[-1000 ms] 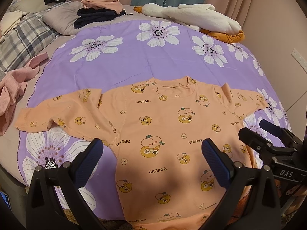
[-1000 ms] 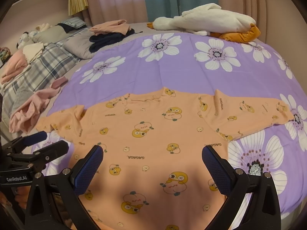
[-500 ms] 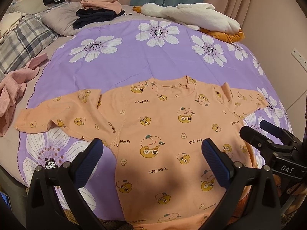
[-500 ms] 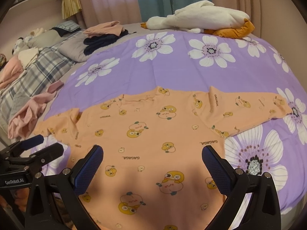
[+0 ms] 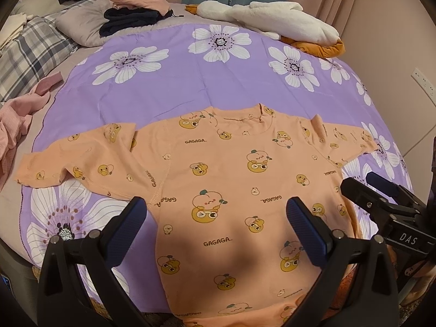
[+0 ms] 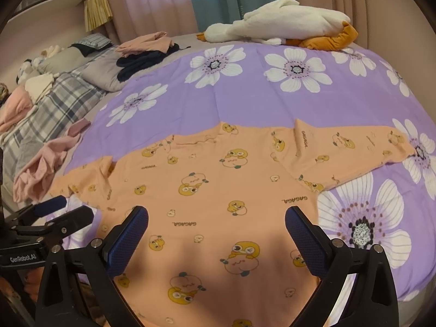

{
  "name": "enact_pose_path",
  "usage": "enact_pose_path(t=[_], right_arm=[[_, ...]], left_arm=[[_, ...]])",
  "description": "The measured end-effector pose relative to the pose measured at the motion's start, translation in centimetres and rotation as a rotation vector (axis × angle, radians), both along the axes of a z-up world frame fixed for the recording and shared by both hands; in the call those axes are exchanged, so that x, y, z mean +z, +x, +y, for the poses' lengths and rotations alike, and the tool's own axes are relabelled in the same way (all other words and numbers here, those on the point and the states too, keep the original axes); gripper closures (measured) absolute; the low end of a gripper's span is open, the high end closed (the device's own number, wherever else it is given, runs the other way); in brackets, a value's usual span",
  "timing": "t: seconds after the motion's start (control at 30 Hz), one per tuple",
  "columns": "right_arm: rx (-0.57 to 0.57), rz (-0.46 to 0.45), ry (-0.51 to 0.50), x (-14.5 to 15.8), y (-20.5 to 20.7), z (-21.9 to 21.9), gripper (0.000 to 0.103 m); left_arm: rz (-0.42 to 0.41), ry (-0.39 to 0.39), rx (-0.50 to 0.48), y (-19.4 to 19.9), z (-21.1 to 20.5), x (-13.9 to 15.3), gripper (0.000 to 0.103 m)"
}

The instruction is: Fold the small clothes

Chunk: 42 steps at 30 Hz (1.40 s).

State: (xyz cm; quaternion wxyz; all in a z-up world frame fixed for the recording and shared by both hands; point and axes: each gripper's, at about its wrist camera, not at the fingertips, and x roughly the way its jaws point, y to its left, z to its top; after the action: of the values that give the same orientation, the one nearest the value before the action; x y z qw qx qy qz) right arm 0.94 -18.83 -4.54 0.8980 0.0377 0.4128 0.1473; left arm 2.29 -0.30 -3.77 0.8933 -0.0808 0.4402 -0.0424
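Small orange shirt printed with yellow cartoon ducks and "GAGAGA" lettering, spread flat, both short sleeves extended, on the near part of a purple sheet with white flowers. Left gripper and right gripper hover above its lower half, jaws spread, holding nothing. Far side: white plush goose; far left: folded clothes.

Dim warm light; soft foreground shadows; fisheye-bent, vignetted edges.
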Motion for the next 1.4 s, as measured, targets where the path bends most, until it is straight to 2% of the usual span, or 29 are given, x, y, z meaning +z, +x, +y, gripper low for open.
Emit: enact_pose_path(t=[0.5, 0.6, 0.73, 1.03, 1.13, 1.2, 1.33, 1.4], right_arm=[[-0.005, 0.003, 0.008, -0.1, 0.0, -0.4, 0.003], [-0.001, 0.014, 0.015, -0.2, 0.0, -0.5, 0.008], [-0.002, 0.021, 0.018, -0.4, 0.1, -0.7, 0.008], [-0.016, 0.029, 0.068, -0.6, 0.3, -2.1, 0.008], [-0.035, 0.046, 0.149, -0.6, 0.7, -4.3, 0.008], [-0.090, 0.059, 0.198, -0.8, 1.3, -7.0, 0.015], [-0.248, 0.072, 0.220, -1.3, 2.5, -13.2, 0.024], [-0.328, 0.086, 0.233, -1.6, 3.4, -16.9, 0.032]], left_arm=[[0.011, -0.020, -0.031, 0.3, -0.7, -0.1, 0.001], [0.017, -0.027, -0.035, 0.4, -0.8, -0.2, 0.001], [0.024, -0.032, -0.050, 0.5, -1.2, -0.3, 0.001], [0.038, -0.045, -0.051, 0.8, -1.7, -0.5, 0.001], [0.044, -0.055, -0.068, 1.1, -2.2, -0.7, 0.001], [0.062, -0.071, -0.077, 1.4, -2.5, -1.2, 0.001], [0.097, -0.088, -0.078, 2.2, -3.1, -2.0, 0.001], [0.099, -0.095, -0.072, 2.6, -3.3, -2.1, 0.001]])
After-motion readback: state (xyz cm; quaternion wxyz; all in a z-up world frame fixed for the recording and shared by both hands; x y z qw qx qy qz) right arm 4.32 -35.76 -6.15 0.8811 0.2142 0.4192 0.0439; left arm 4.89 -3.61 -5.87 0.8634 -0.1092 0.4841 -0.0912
